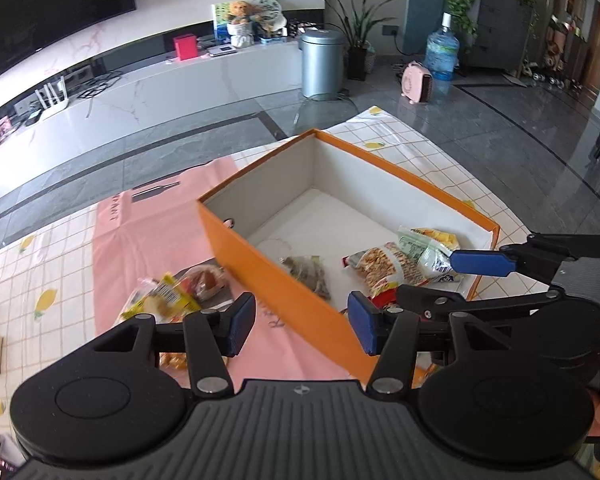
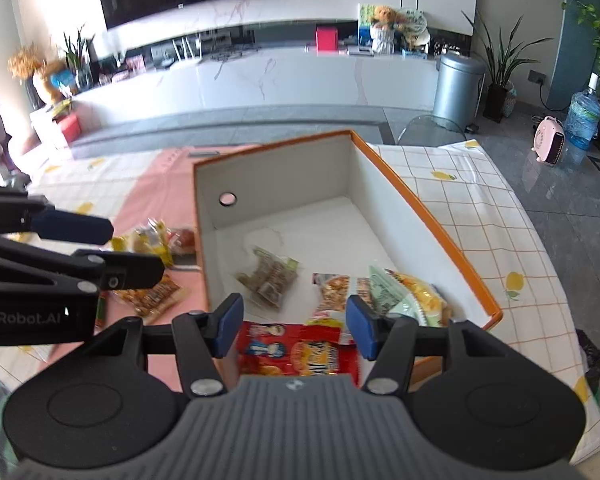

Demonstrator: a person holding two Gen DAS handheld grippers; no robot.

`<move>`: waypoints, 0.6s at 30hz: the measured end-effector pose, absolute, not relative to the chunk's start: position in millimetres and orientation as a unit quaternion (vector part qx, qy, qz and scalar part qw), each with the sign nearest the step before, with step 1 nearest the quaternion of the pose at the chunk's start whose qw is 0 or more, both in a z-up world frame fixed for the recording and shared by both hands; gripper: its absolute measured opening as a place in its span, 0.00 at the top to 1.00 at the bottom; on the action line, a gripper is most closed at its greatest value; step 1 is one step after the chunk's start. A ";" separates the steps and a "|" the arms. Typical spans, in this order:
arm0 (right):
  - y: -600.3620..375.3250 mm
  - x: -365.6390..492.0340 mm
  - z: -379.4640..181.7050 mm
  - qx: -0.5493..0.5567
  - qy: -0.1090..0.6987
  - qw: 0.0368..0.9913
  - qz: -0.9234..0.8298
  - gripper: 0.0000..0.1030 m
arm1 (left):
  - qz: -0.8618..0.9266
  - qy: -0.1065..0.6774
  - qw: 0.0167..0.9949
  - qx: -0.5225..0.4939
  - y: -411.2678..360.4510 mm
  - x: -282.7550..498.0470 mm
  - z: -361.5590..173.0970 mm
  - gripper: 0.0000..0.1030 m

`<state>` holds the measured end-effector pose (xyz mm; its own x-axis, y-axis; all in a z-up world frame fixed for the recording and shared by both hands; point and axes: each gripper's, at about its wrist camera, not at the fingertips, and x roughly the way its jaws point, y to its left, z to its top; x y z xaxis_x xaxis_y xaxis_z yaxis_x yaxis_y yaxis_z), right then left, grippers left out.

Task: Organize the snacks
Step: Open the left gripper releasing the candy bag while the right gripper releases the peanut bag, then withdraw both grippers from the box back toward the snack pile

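The orange box (image 2: 440,216) fills the middle of both views, open-topped, white inside, on a checked cloth (image 2: 480,208). It holds a brown-filled clear packet (image 2: 270,280), a red packet (image 2: 300,352) at the bottom centre, and two crinkled bags (image 2: 400,296) at lower right. More snacks (image 1: 168,300) lie outside on a pink sheet (image 1: 140,240), at the lower left of the left view. Both grippers, left (image 1: 302,326) and right (image 2: 294,328), hover with jaws apart and nothing between them. This looks like the gap between drops; next, one gripper should reach for an outside packet. Those packets look thin and slippery, though blur hides detail.
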<state>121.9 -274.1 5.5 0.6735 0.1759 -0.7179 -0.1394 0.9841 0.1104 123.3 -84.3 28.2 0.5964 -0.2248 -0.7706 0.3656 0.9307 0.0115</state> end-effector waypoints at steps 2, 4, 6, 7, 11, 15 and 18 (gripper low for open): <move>-266.5 107.4 8.0 0.036 0.380 0.921 0.084 0.46 | -0.158 0.418 0.891 0.078 -71.5 113.8 28.9 0.39; -257.7 96.7 7.5 0.044 0.368 0.925 0.085 0.46 | -0.149 0.422 0.891 0.070 -56.6 105.5 29.0 0.39; -247.3 87.6 5.3 0.050 0.360 0.927 0.087 0.46 | -0.137 0.427 0.892 0.061 -40.0 96.6 27.2 0.39; -242.1 83.7 3.7 0.053 0.357 0.928 0.090 0.46 | -0.130 0.429 0.892 0.058 -31.8 93.0 26.7 0.39; -222.5 72.2 -5.1 0.067 0.352 0.929 0.096 0.46 | -0.096 0.438 0.893 0.044 2.3 78.4 21.8 0.39; -204.5 64.2 -17.2 0.081 0.359 0.924 0.107 0.46 | -0.068 0.447 0.892 0.024 33.9 68.7 14.8 0.39; -189.8 61.8 -26.9 0.076 0.368 0.919 0.117 0.46 | -0.063 0.453 0.889 0.026 51.6 63.5 9.4 0.39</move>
<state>61.8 -189.8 -26.9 0.7022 0.2700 -0.6588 -0.1587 0.9614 0.2249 63.5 51.6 9.4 0.5820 -0.0876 -0.8085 0.1351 0.9908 -0.0101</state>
